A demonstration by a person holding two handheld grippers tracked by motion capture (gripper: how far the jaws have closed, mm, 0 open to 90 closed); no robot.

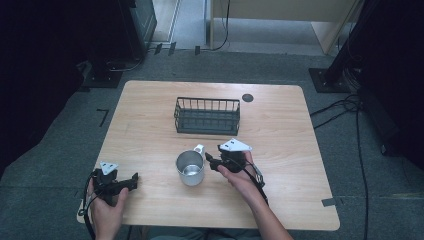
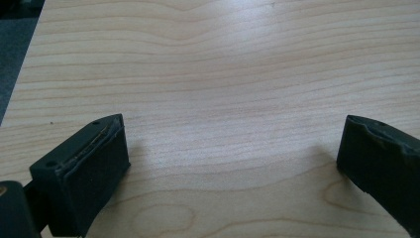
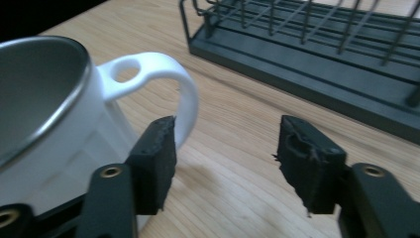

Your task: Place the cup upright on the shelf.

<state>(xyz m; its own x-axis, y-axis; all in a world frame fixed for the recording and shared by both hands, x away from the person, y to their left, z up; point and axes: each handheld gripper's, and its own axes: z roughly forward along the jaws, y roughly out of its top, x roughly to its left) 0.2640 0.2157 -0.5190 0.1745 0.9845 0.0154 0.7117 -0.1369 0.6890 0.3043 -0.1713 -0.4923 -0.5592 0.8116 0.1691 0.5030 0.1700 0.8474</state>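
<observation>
A white mug [image 1: 190, 168] with a steel-lined inside stands upright near the table's middle front, its handle [image 1: 199, 149] pointing toward the far side. My right gripper [image 1: 209, 161] is open just right of the mug. In the right gripper view the mug [image 3: 49, 119] is at the left and its handle [image 3: 163, 84] curves just beyond the left jaw, with nothing between the jaws [image 3: 225, 153]. My left gripper [image 1: 134, 181] rests at the front left corner, open, over bare wood [image 2: 233, 144].
A dark wire basket [image 1: 207, 116] stands behind the mug at the table's centre back, seen as a rack [image 3: 317, 54] in the right gripper view. A small dark round disc [image 1: 247, 97] lies near the far edge. The wooden table [image 1: 300, 165] has bare wood at right.
</observation>
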